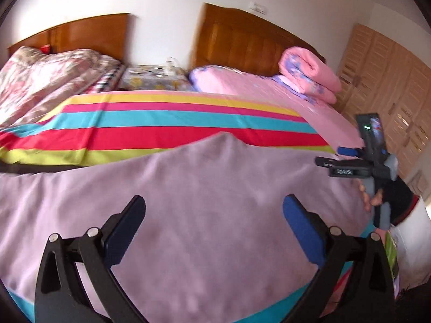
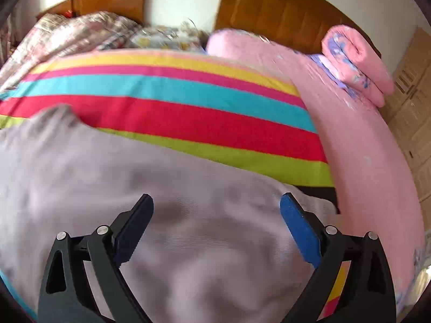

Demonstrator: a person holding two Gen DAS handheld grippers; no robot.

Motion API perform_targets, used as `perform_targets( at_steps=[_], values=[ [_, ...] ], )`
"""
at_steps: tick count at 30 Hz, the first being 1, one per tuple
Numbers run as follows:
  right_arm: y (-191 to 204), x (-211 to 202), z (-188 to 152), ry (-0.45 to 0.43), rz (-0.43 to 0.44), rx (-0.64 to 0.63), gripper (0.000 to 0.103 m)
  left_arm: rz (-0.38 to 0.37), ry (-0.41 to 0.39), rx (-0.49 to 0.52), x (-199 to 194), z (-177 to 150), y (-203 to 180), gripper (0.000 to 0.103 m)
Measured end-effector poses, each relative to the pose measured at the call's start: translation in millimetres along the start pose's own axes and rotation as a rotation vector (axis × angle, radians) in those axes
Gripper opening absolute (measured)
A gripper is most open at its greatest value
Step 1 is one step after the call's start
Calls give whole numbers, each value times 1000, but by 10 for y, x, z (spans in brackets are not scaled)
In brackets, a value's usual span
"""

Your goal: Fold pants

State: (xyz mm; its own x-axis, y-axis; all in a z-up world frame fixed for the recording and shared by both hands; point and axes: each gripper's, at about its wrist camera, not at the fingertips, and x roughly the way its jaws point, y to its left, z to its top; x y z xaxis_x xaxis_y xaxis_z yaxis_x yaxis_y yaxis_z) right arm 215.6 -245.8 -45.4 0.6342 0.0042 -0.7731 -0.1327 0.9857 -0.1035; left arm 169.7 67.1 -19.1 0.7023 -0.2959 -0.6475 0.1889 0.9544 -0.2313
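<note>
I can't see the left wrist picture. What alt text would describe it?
An open left gripper hovers over mauve pants spread on a rainbow-striped sheet on a bed. The right gripper, hand-held, sits at the pants' right edge; wooden headboards stand behind.

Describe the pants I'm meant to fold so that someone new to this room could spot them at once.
Start at the bed with the striped sheet of yellow, pink, turquoise, red and lime bands. On its near side, below the lime band, lies a plain mauve-grey cloth: the pants. They are the only unpatterned, dull-coloured fabric there, unlike the floral pink folded quilt by the headboard.
</note>
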Motion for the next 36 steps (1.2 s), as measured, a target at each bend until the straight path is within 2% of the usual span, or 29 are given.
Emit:
perform_targets(
  at_steps=[2, 4, 6, 8, 12, 15, 21, 28, 36],
  values=[
    [713, -141, 74, -44, 157, -74, 93, 85, -11, -116, -252, -74, 560, 102],
    [1540, -212, 89, -65, 273, -242, 93, 164, 0, -228, -438, -201, 1077, 102],
    [2265, -222, 45, -85, 324, -404, 93, 252, 10, -296, -572, -343, 1455, 102],
    [2833, -175, -11, -63, 335, -518, 93, 322, 34, -327, -658, -466, 1731, 102],
    [3422, -95, -183, -9, 382, -644, 93, 390, 54, -372, -726, -688, 2037, 102],
    [3537, -33, -309, 27, 386, -677, 93, 396, 52, -363, -749, -790, 2089, 102],
    [3392, 99, -287, 88, 452, -560, 97, 446, 86, -286, -608, -764, 2023, 102],
    [3357, 124, -307, 68, 480, -540, 99, 476, 117, -223, -514, -788, 1964, 102],
    [3326, 121, -321, 44, 499, -540, 99, 510, 135, -202, -464, -787, 1933, 102]
  ],
)
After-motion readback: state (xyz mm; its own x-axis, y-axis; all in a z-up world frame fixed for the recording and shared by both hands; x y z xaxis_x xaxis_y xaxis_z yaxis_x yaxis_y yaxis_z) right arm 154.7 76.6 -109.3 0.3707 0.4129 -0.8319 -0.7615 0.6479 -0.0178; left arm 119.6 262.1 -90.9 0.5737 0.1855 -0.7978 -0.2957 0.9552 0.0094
